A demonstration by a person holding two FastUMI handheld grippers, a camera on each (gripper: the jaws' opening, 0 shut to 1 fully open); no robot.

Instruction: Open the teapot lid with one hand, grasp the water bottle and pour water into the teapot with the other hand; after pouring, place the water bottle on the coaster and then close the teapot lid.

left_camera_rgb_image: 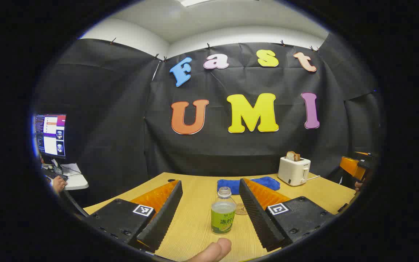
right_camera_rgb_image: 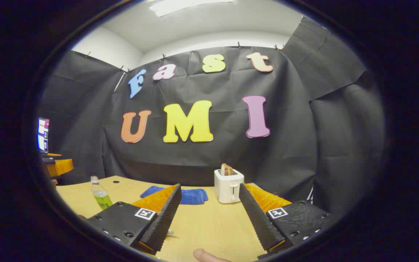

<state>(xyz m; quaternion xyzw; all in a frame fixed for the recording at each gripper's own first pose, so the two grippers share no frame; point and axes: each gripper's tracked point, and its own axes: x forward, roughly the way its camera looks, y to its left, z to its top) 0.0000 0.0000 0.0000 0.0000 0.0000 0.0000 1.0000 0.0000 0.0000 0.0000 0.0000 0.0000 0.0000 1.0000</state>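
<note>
Left tool: spread, framing uncapped water bottle for grasping | bottle upright on bench, coaster just behind | right tool: spread, holding nothing, toward toaster

Coaster: mostly hidden behind bottle and finger. Monitor: cut by edge, text too small.

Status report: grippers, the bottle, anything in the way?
Left gripper open, bottle upright between its fingers, untouched. Right gripper open, aimed at toaster. Coaster right behind bottle; blue cloth farther back.
</note>
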